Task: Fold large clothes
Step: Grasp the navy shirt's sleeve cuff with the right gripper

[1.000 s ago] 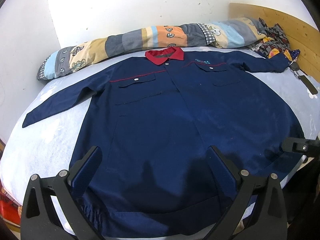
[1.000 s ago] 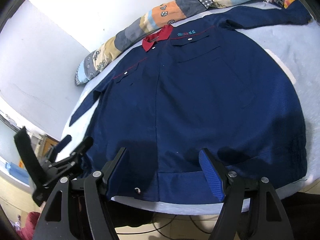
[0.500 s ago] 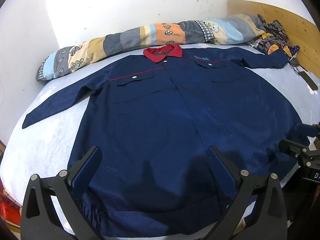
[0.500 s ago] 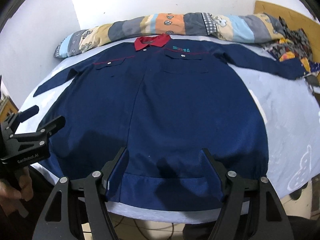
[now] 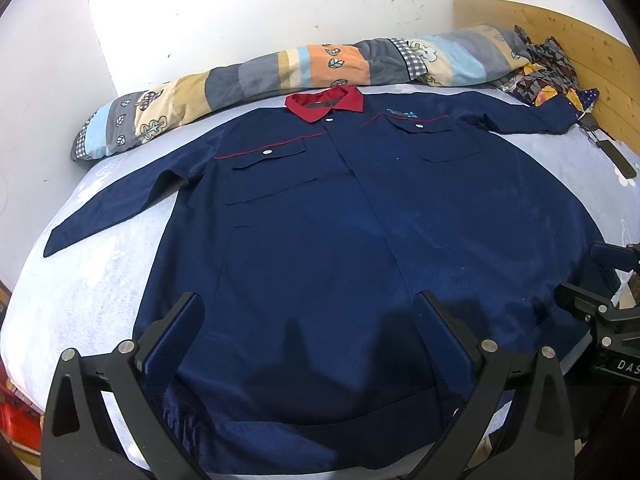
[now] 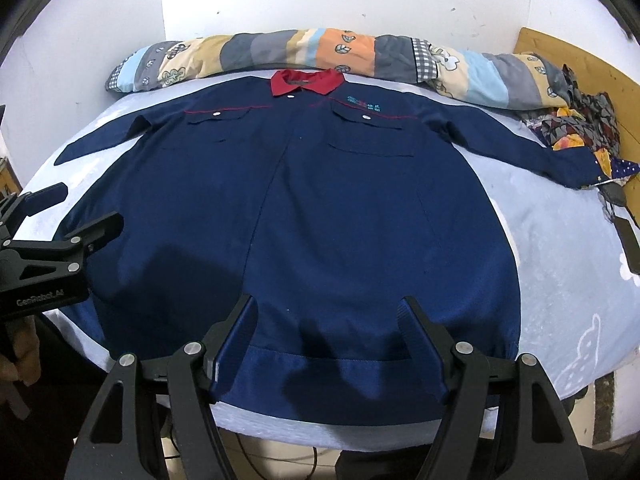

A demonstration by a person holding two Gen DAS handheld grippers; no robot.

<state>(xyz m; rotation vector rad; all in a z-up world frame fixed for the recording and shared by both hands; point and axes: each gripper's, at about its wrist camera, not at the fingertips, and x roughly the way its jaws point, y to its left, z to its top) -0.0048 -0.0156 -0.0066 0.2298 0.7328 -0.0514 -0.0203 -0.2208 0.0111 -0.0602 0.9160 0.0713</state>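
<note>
Nearest the cameras: left gripper [image 5: 308, 328] and right gripper [image 6: 328, 334], both with fingers spread wide and nothing between them, poised above the hem.
Garment: large navy-blue woven work jacket [image 6: 320, 208] with red collar [image 6: 306, 81], lying flat, front up, sleeves outstretched on a pale blue bedsheet [image 6: 568, 280].
Handling: likely soft, light, slightly slippery; best pinched at hem corners or cuffs.
Far side: long patchwork bolster [image 6: 360, 54] against the wall.
</note>
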